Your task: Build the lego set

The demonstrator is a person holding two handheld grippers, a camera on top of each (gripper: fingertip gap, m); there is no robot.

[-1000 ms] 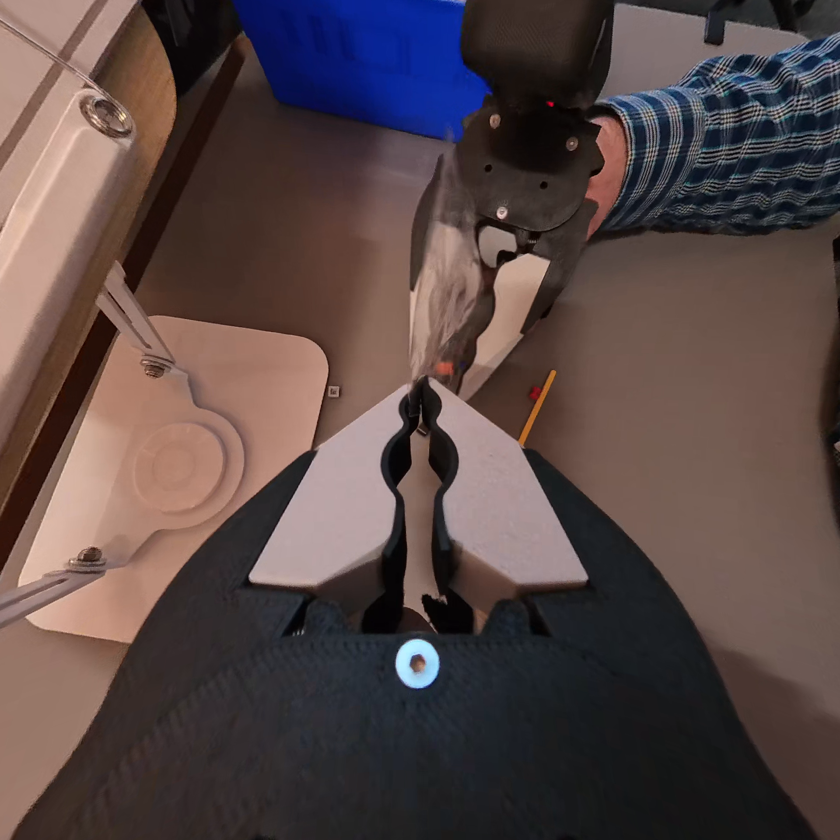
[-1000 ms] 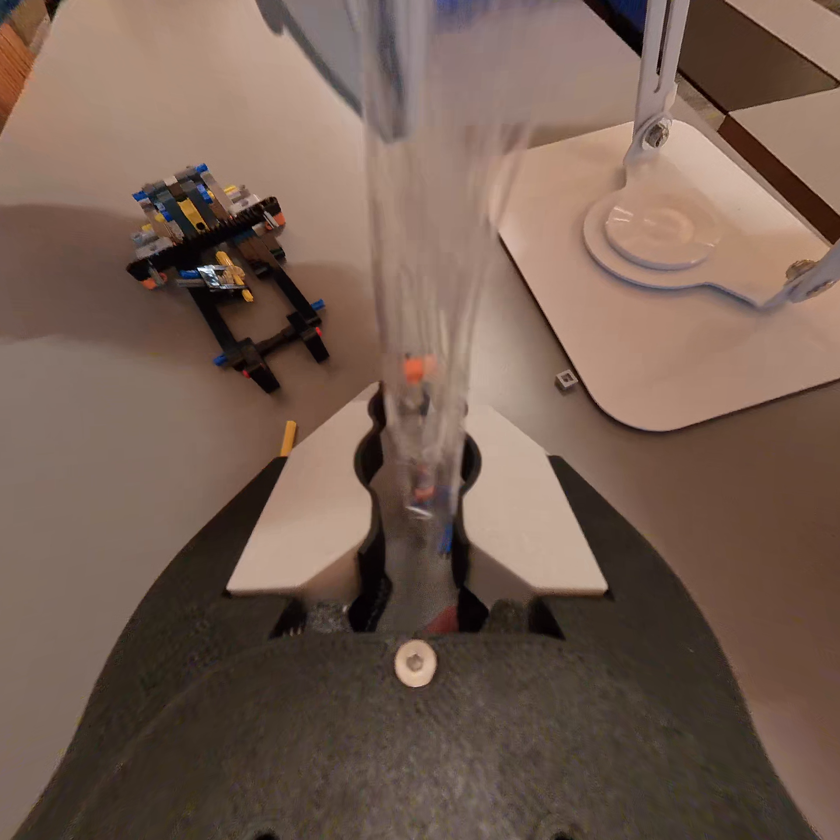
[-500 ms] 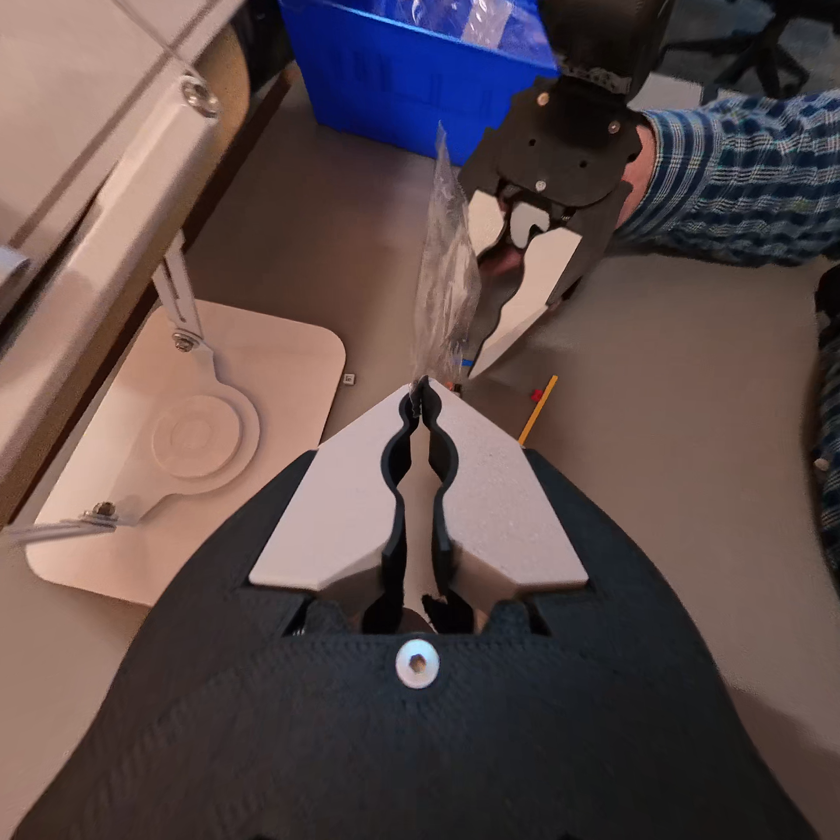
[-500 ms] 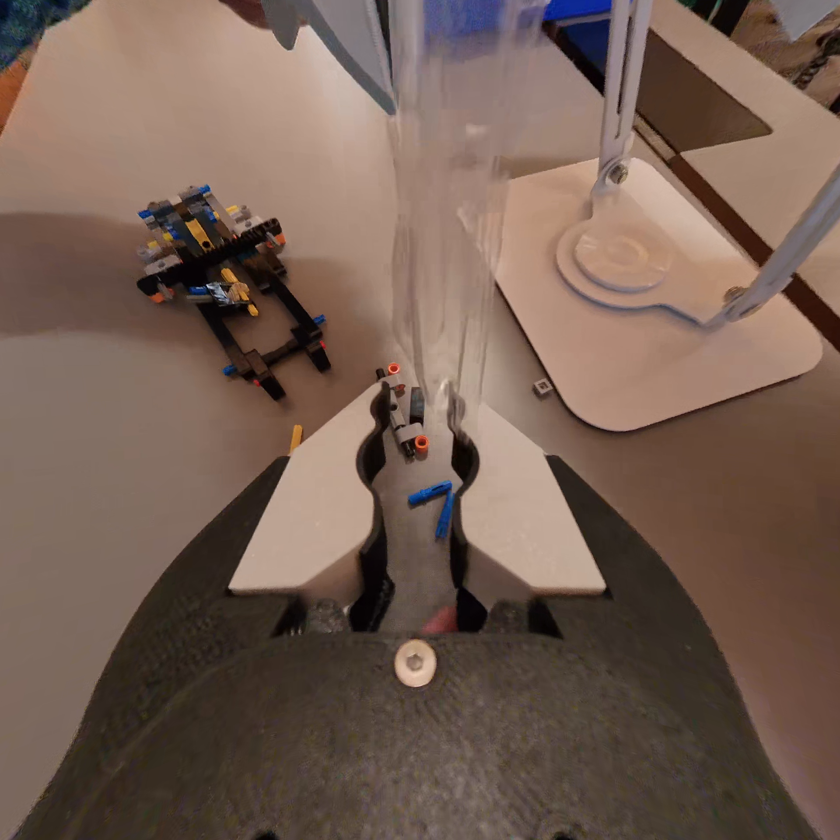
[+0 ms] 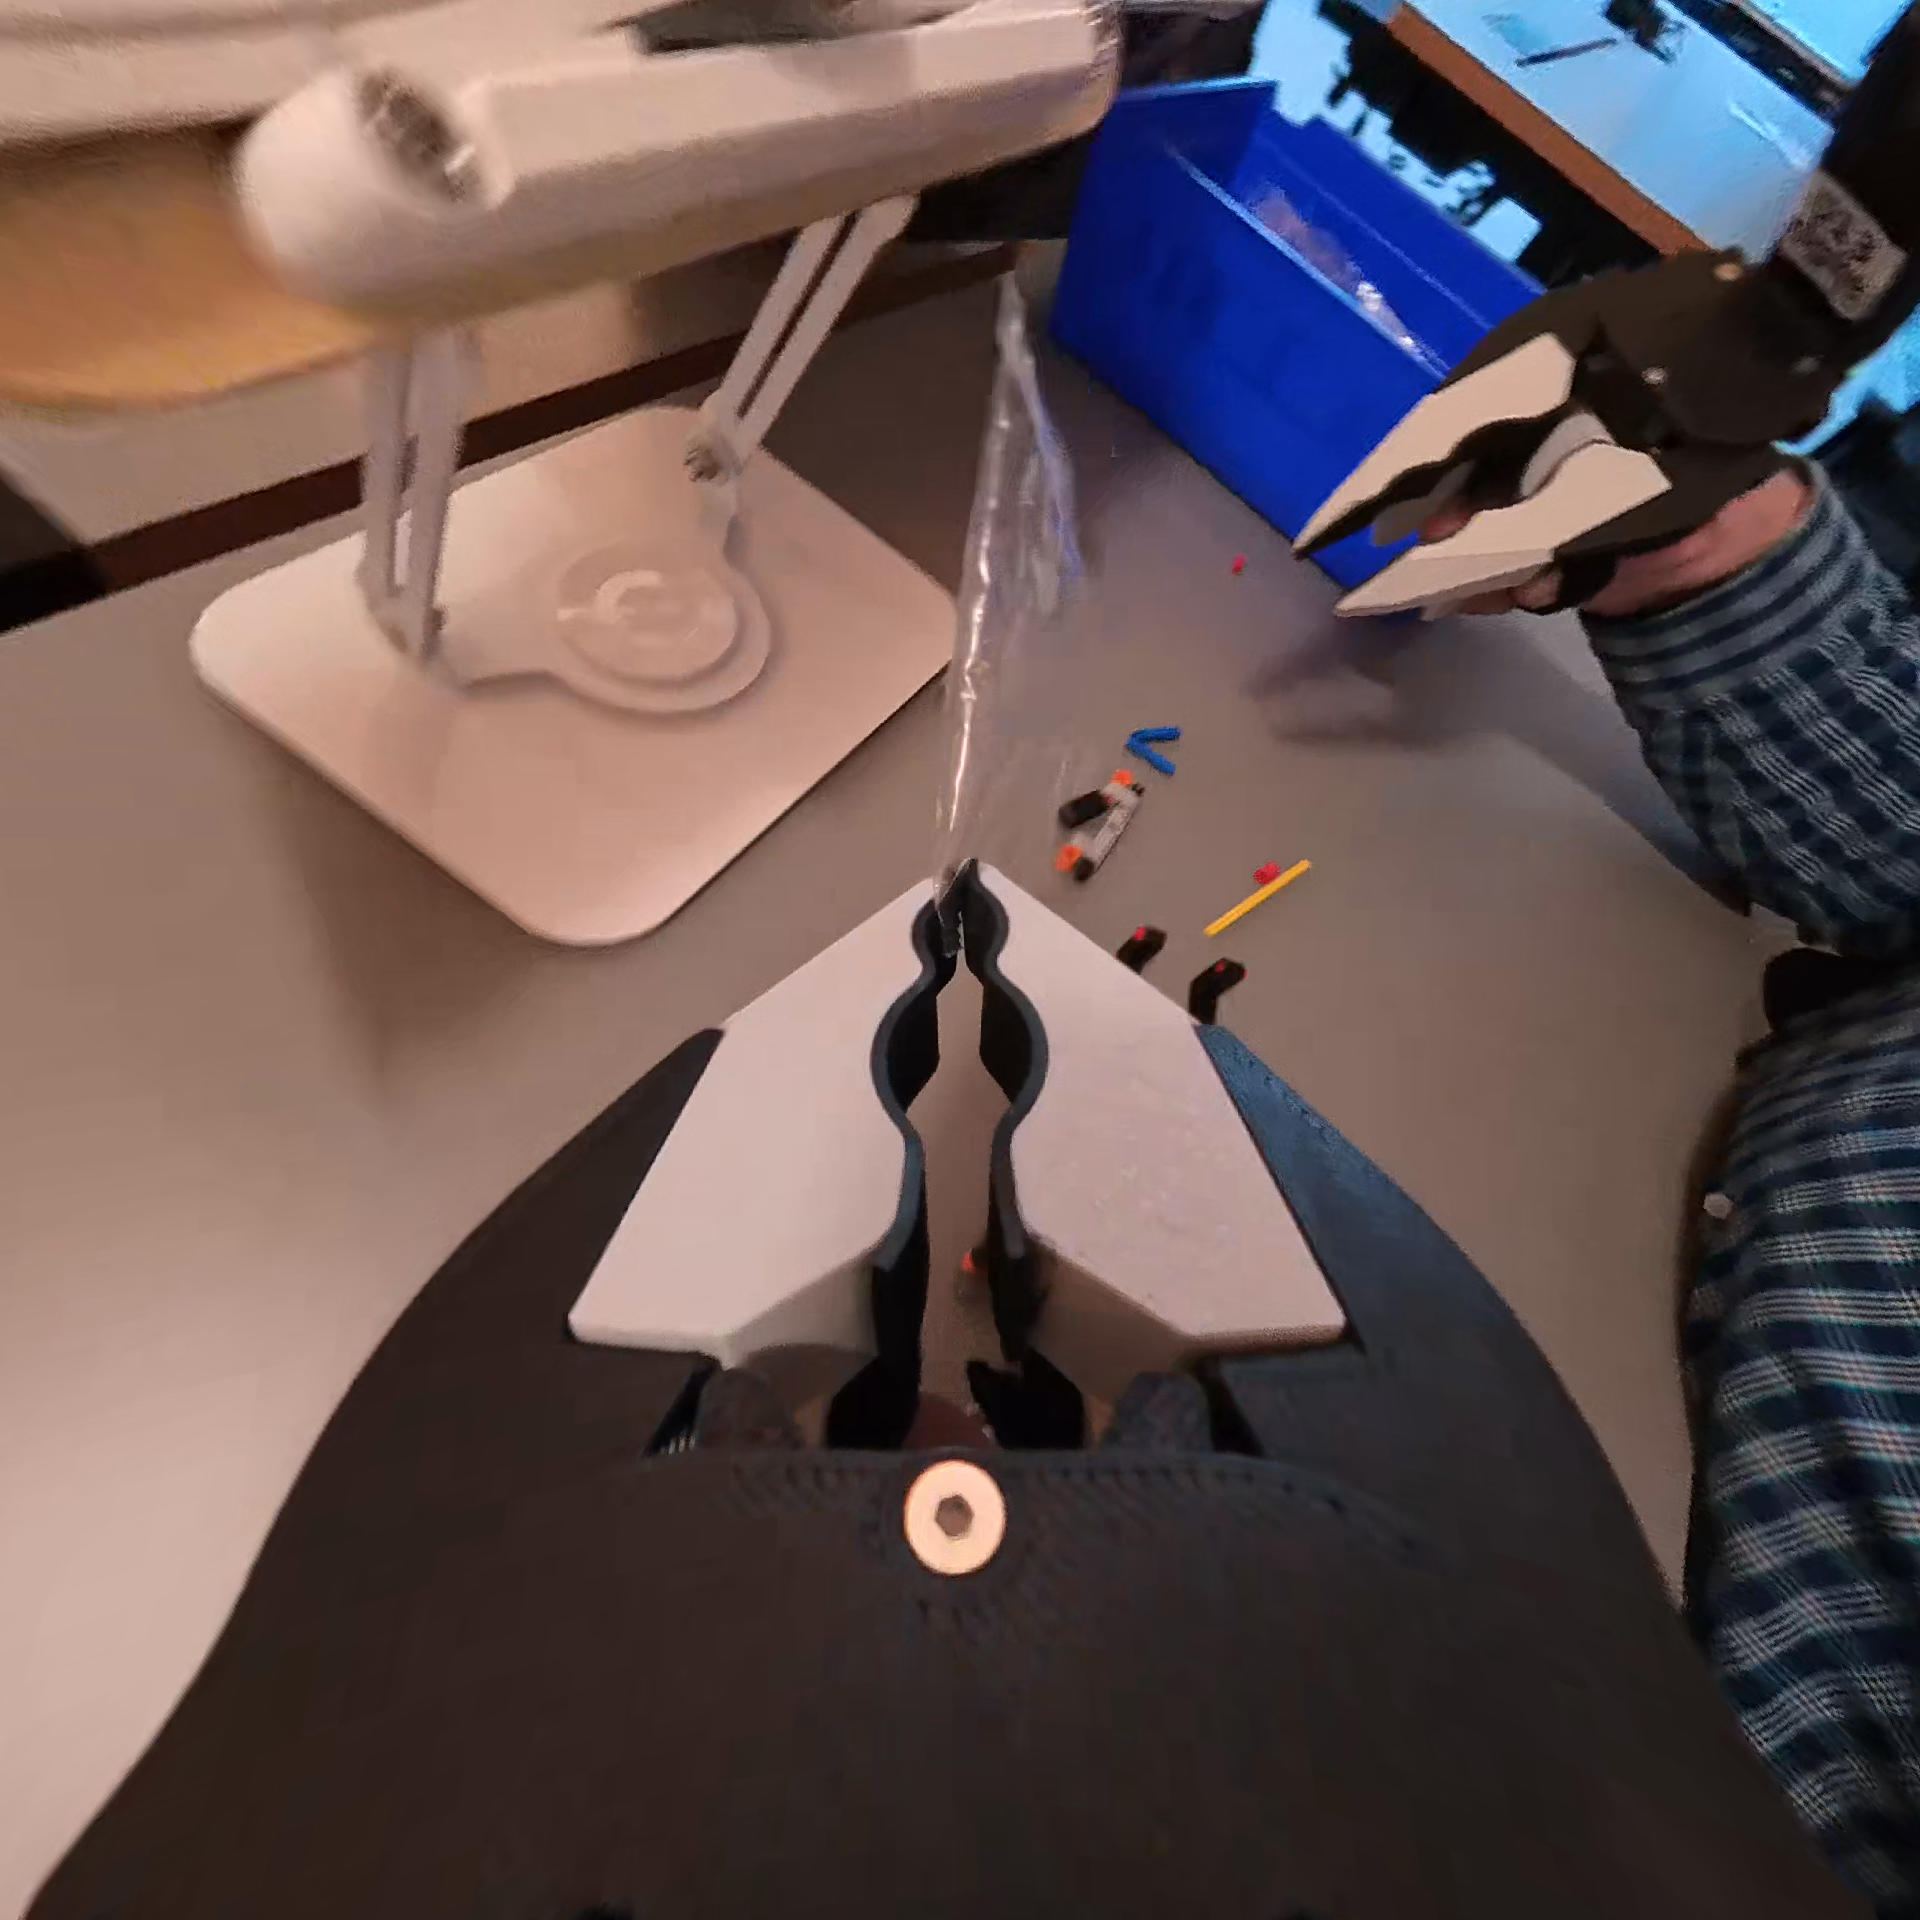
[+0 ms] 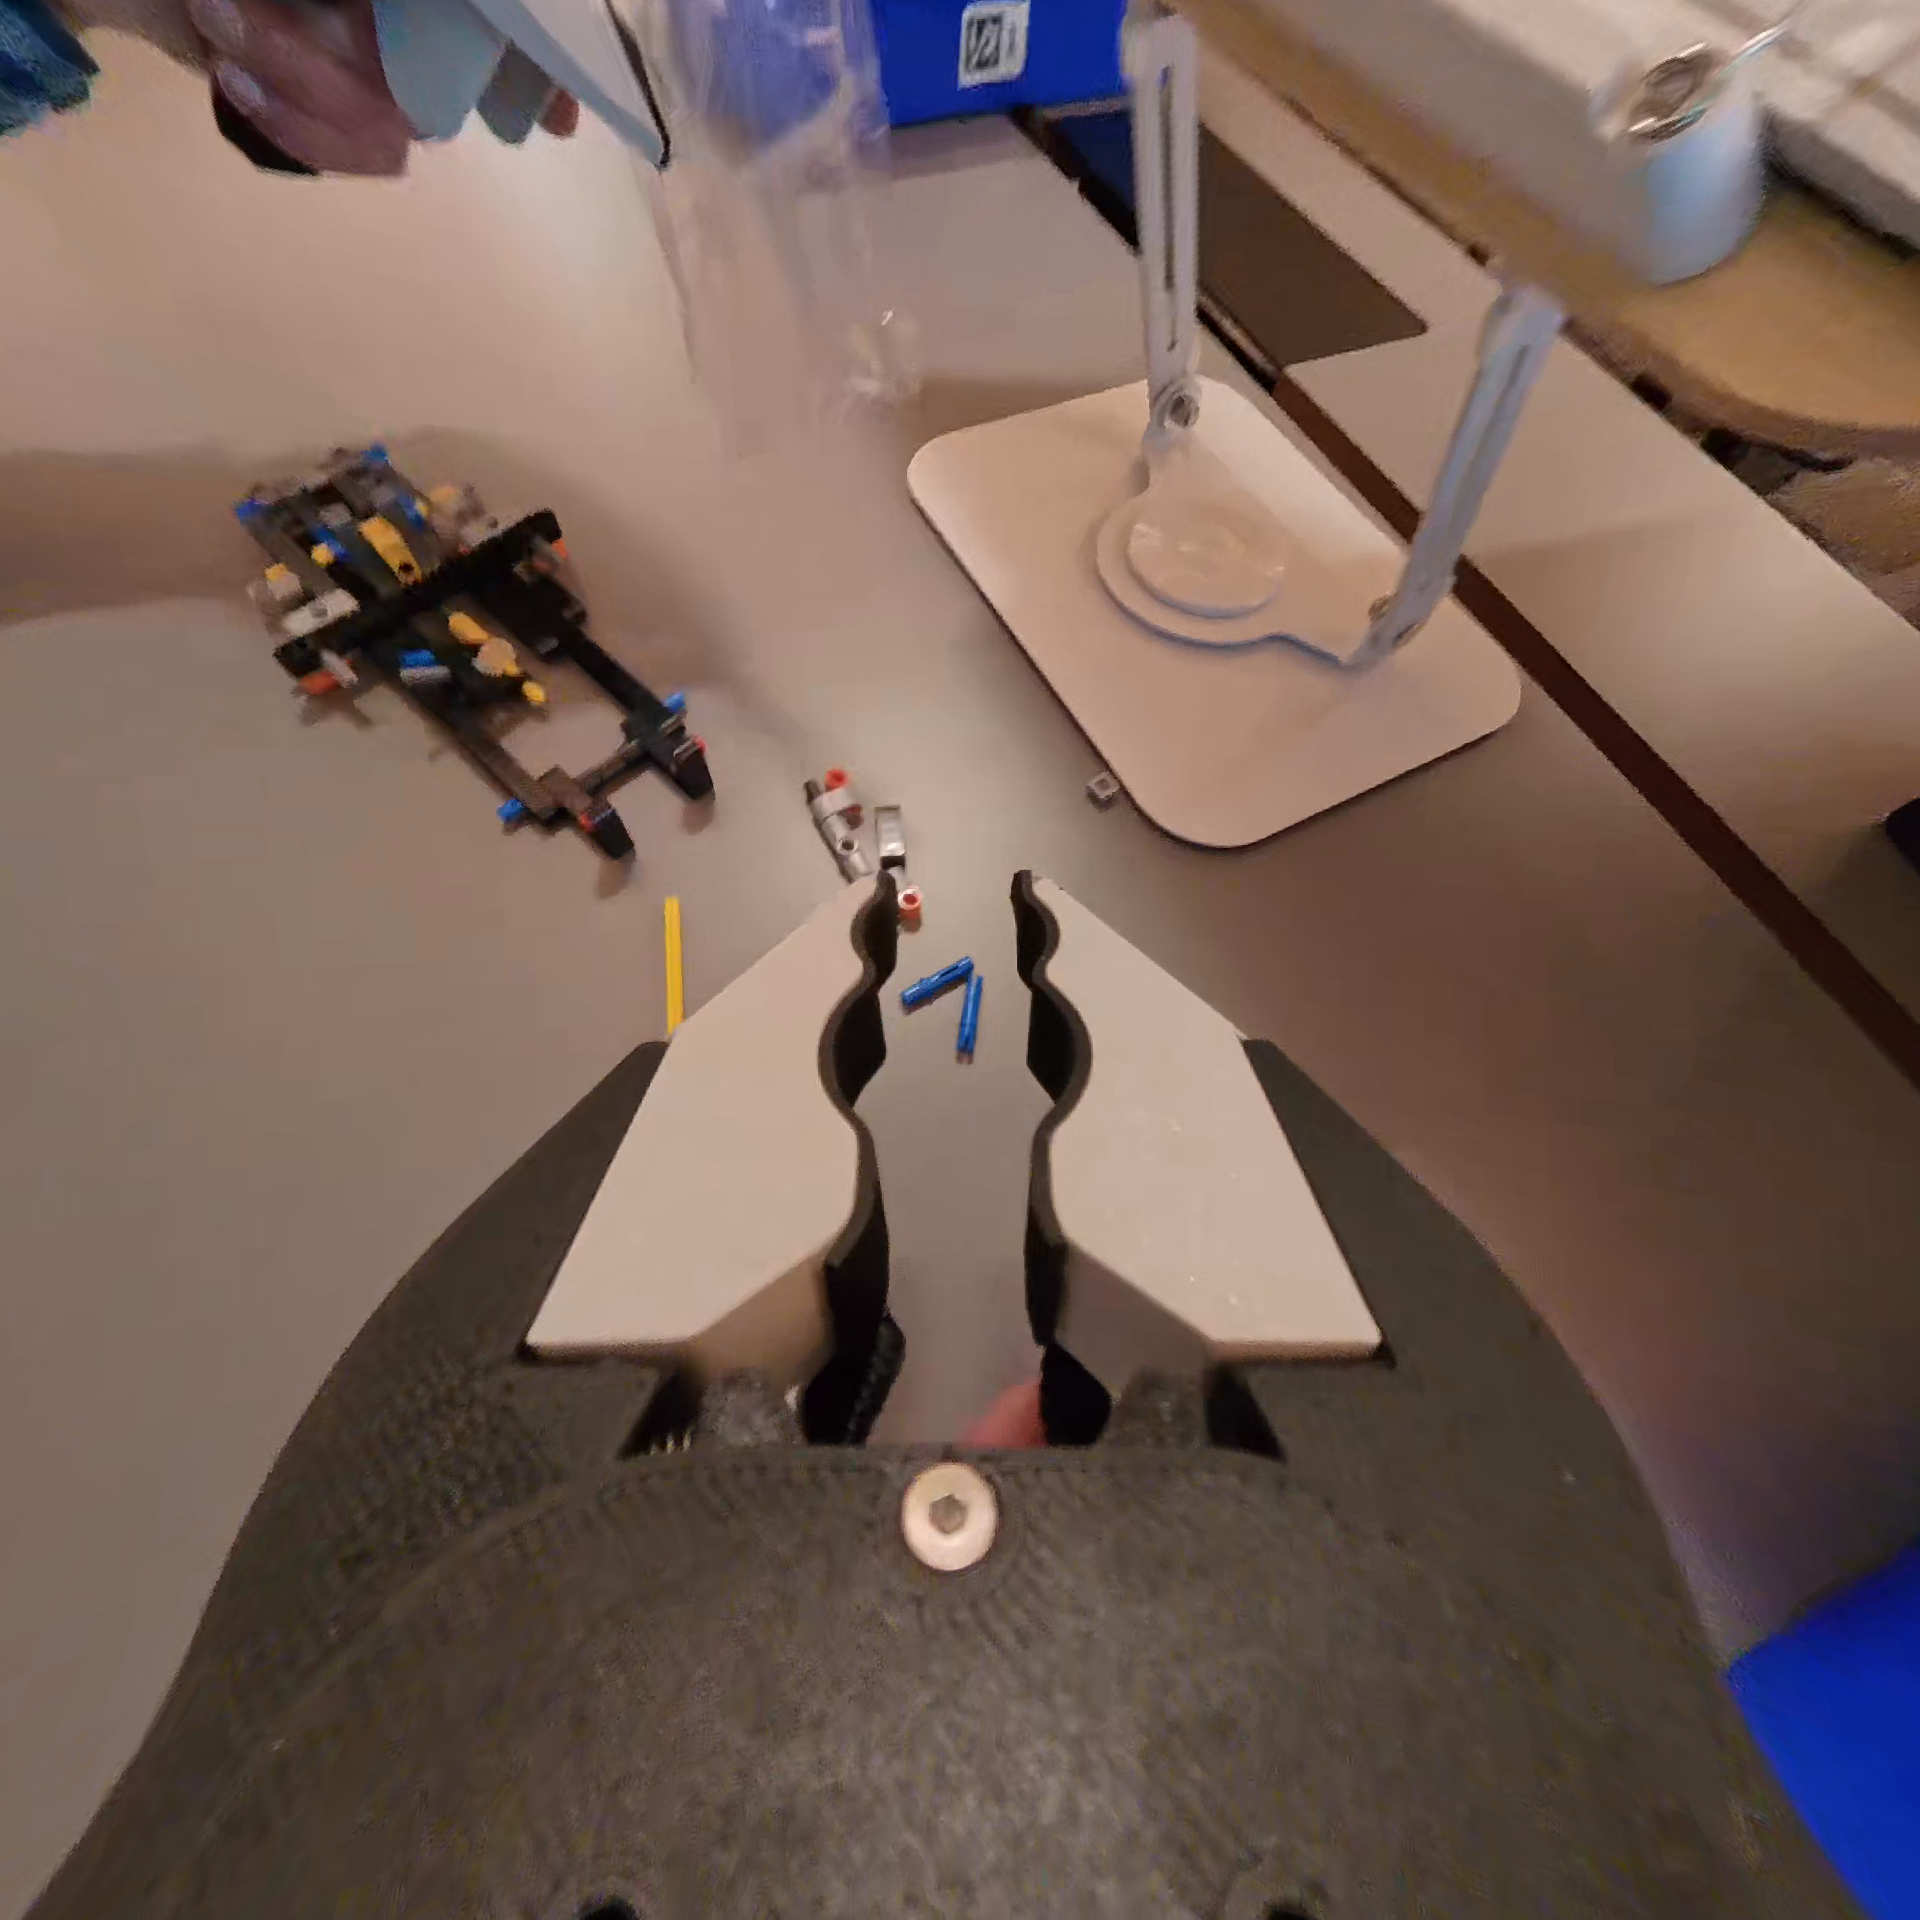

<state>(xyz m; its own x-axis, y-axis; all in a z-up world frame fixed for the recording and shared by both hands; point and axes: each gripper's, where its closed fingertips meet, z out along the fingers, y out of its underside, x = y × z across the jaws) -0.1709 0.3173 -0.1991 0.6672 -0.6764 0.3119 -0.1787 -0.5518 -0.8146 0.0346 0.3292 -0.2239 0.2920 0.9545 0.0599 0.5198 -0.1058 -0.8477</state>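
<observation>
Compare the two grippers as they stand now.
The left gripper is shut on the clear plastic bag; the right gripper is open and holds nothing. The left holds its bag upright; the right hovers over two loose blue pins. Both have pale fingers on black bodies.

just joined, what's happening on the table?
A person is working a Lego build with two hand-held grippers. The left gripper is shut on a clear plastic bag, held up and apparently empty. The right gripper is open, holding nothing, above two blue pins and other small parts on the table. The half-built model lies apart.
</observation>
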